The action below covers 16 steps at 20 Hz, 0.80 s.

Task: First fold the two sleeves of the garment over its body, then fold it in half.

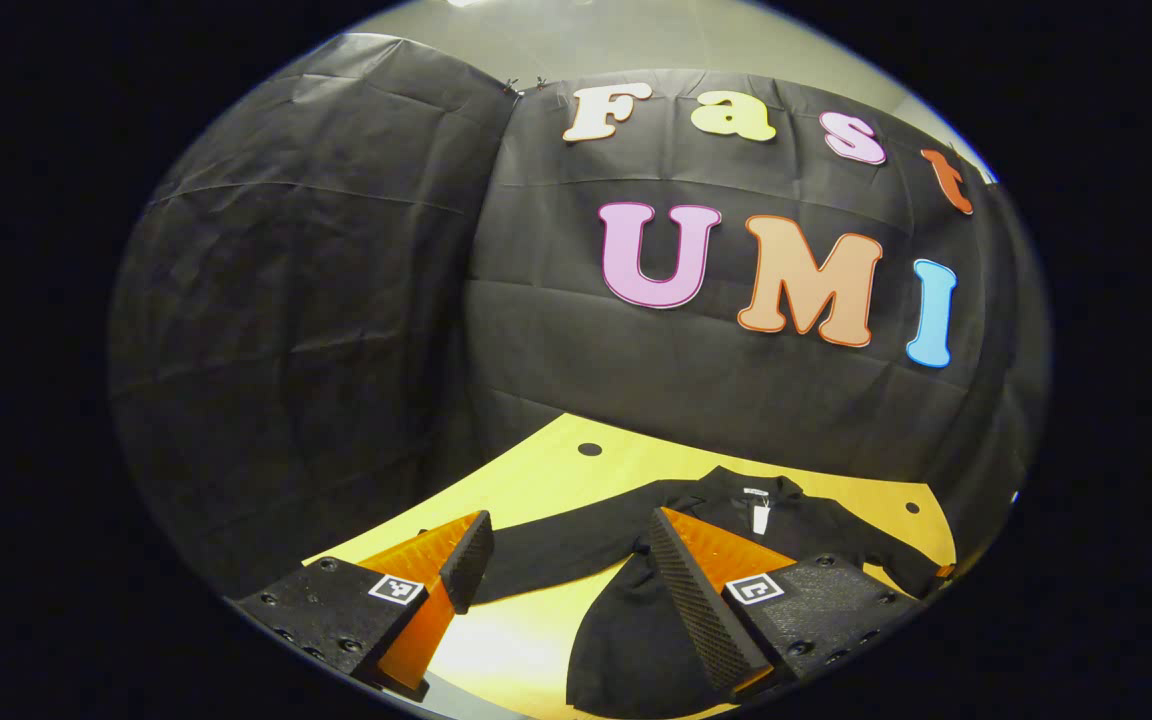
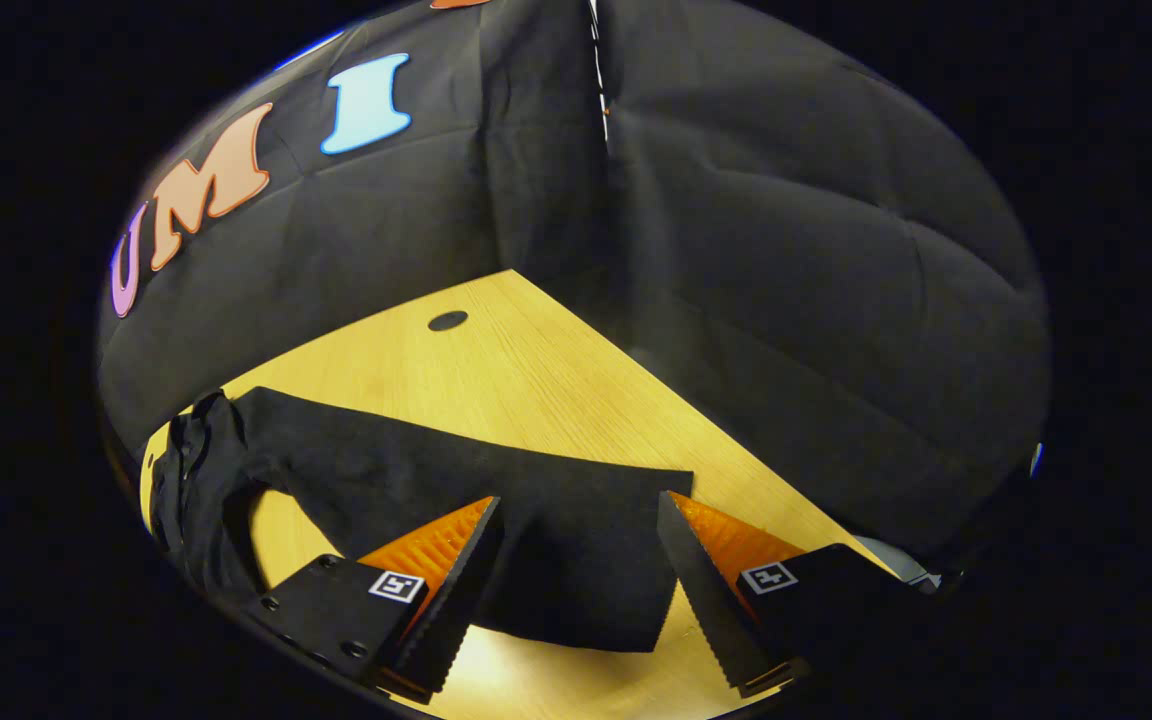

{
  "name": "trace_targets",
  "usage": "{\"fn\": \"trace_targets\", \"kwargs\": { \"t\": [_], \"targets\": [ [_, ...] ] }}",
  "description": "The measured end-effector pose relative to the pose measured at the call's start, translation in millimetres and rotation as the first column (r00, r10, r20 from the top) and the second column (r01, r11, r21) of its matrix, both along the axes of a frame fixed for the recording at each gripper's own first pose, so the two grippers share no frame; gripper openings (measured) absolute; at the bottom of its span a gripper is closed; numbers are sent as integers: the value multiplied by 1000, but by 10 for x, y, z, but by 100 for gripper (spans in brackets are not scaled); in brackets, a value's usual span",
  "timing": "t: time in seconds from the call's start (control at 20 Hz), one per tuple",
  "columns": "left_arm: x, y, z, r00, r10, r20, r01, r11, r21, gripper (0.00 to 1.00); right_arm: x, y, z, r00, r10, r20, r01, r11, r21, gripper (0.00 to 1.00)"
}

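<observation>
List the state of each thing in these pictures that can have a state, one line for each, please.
garment: lies spread on the table, no fold made yet.
left sleeve: stretched out flat, not folded over the body.
right sleeve: stretched out flat on the table, cuff end between the open fingers.
left gripper: open, holds nothing.
right gripper: open, above the right sleeve's cuff.

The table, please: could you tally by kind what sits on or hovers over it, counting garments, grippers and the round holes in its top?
Black long-sleeved garment: 1
Grippers: 2, the left gripper and the right gripper, both with jaws apart
Round holes in the wooden table: 2, and
Total: 5
</observation>
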<state>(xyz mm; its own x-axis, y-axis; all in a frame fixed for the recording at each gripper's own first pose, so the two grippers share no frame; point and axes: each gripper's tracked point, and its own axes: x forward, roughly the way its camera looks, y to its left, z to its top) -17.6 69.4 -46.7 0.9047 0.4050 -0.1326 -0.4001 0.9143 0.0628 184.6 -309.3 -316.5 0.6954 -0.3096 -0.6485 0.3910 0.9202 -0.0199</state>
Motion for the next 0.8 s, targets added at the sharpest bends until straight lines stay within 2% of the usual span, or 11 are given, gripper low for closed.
{"fn": "trace_targets", "kwargs": {
  "t": [0.05,0.1,0.15,0.2,0.3,0.5,0.6,0.7,0.75,0.8],
  "targets": [
    [5,27,9,1000,7,0,-7,1000,9,93,-11,-20,-46,1000,-4,-16,4,1000,5,99],
    [5,49,24,1000,13,2,-13,1000,19,92,-16,-11,-78,1000,-2,-26,2,1000,8,99],
    [-5,77,49,1000,19,3,-19,999,30,92,-8,-32,-50,1000,-1,-18,1,1000,-9,94],
    [-11,86,66,1000,20,4,-20,999,38,92,-4,-38,-66,1000,4,-20,-5,1000,-17,99],
    [30,92,68,1000,17,1,-17,999,45,93,-5,-37,-95,999,23,-26,-24,999,-42,94],
    [82,59,-3,1000,1,-2,-1,1000,10,94,9,-35,-102,999,32,-23,-33,998,-51,94],
    [80,57,-45,1000,-2,-3,2,1000,-9,92,27,9,-97,999,37,-21,-38,998,-48,84],
    [66,73,-71,1000,-2,-6,2,1000,-19,92,12,8,-129,998,57,-19,-58,996,-63,67],
    [58,84,-71,1000,-1,-5,1,1000,-20,93,6,21,-113,997,69,-18,-70,995,-73,51],
    [56,99,-65,1000,0,-5,0,1000,-21,92,7,67,-117,997,73,-18,-74,994,-77,49]
  ]
}}
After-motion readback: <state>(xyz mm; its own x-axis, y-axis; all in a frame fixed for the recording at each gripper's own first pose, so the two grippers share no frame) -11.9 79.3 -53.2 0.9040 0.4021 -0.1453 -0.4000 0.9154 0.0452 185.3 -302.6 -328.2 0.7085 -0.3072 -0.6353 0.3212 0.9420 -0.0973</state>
